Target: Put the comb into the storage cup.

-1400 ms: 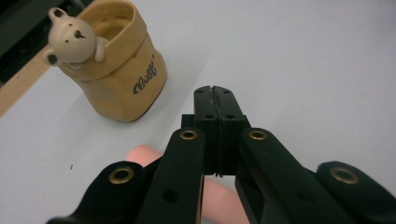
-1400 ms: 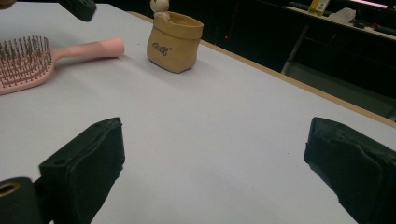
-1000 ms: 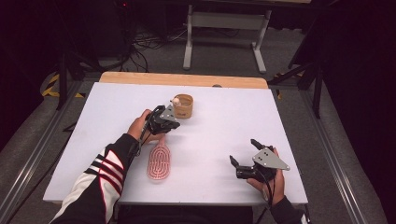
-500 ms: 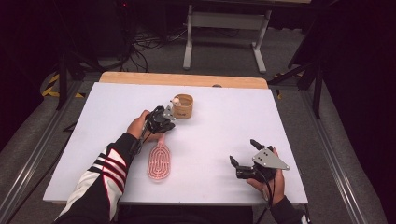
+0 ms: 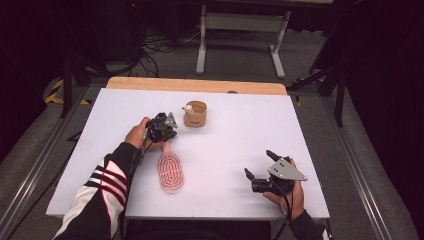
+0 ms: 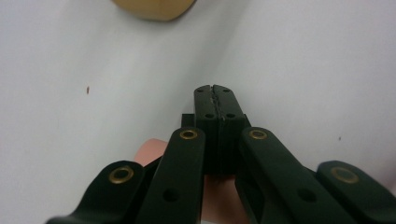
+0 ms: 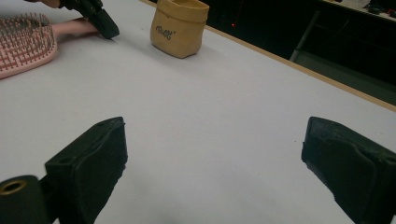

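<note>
From the high view, the left tongs (image 5: 167,131) sit at the handle end of a pink hairbrush (image 5: 170,170) lying on the white table (image 5: 240,135), with a tan pouch (image 5: 195,113) near them at about two o'clock, and the right tongs (image 5: 260,170) rest spread well apart at the table's five o'clock corner. In the left gripper view the left tongs (image 6: 215,88) are pressed together, the pink handle (image 6: 152,151) showing beneath them but no pinch on it visible. In the right gripper view the right tongs (image 7: 212,154) stand wide over bare table, the hairbrush (image 7: 23,46) at ten o'clock and the pouch (image 7: 180,28) at twelve.
</note>
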{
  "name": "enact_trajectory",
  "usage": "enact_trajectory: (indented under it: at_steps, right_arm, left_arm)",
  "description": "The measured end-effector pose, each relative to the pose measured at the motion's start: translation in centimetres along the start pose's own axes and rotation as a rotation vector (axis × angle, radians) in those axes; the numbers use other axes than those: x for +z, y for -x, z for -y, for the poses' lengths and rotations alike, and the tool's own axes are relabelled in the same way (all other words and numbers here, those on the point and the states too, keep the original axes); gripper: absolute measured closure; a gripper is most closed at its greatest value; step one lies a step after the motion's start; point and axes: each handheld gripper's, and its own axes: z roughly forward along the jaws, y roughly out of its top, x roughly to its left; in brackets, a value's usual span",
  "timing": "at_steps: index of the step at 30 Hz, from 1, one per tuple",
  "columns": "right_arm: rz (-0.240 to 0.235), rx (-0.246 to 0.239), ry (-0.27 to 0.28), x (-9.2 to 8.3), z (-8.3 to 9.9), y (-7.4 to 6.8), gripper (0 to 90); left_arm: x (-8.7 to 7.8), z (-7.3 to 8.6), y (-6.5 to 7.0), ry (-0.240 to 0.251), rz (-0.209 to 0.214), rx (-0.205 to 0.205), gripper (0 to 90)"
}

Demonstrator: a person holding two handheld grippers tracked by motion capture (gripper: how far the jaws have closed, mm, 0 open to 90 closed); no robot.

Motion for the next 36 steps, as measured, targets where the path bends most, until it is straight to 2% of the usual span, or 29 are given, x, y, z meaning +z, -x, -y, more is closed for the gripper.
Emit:
enact_trajectory:
  at_steps: [3, 4, 5, 11, 13, 17, 18, 21, 22, 30, 33, 34, 36]
  right_arm:
    - [-0.004, -0.002, 0.001, 0.0, 0.0, 0.0, 7.4]
    - [-0.007, -0.005, -0.003, 0.0, 0.0, -0.1, 7.4]
    - [-0.007, -0.005, -0.005, 0.0, 0.0, -0.1, 7.4]
    - [-0.011, -0.01, -0.015, 0.2, 0.1, -0.1, 7.4]
    - [-0.011, -0.005, -0.02, 0.3, 0.2, 0.0, 7.4]
    - [-0.011, -0.005, -0.019, 0.3, 0.2, 0.0, 7.4]
    - [-0.01, -0.007, -0.02, 0.3, 0.2, 0.0, 7.4]
    - [-0.009, -0.01, -0.025, 0.3, 0.2, -0.1, 7.6]
    - [-0.008, -0.01, -0.027, 0.4, 0.2, -0.1, 7.7]
    - [-0.008, -0.018, -0.034, 0.5, 0.2, -0.3, 7.7]
    - [-0.008, -0.018, -0.036, 0.5, 0.2, -0.3, 7.7]
    - [-0.008, -0.02, -0.038, 0.5, 0.2, -0.3, 7.7]
    - [-0.009, -0.024, -0.042, 0.5, 0.2, -0.4, 7.8]
  left_arm:
    - [-0.2, 0.4, -0.2, -0.008, -0.002, -0.005, 90.0]
    - [-0.5, 1.0, -0.4, -0.011, -0.006, -0.023, 90.0]
    - [-0.5, 1.0, -0.4, -0.011, -0.006, -0.023, 90.0]
    - [-1.5, 3.5, -1.1, 0.007, -0.038, -0.071, 90.0]
    - [-1.9, 4.4, -1.4, 0.016, -0.033, -0.105, 90.0]
    - [-2.4, 5.6, -1.4, 0.019, -0.064, -0.108, 90.0]
    - [-2.8, 6.4, -1.4, 0.021, -0.072, -0.124, 90.0]
    - [-3.3, 7.5, -1.4, 0.029, -0.068, -0.148, 90.0]
    - [-3.5, 7.9, -1.3, 0.031, -0.082, -0.15, 90.0]
    - [-5.0, 10.0, -0.5, 0.01, -0.102, -0.165, 90.0]
    - [-5.7, 10.8, -0.1, 0.004, -0.095, -0.18, 90.0]
    - [-5.9, 11.1, 0.0, 0.006, -0.101, -0.171, 90.0]
    - [-6.2, 11.6, 0.4, 0.01, -0.108, -0.179, 90.0]
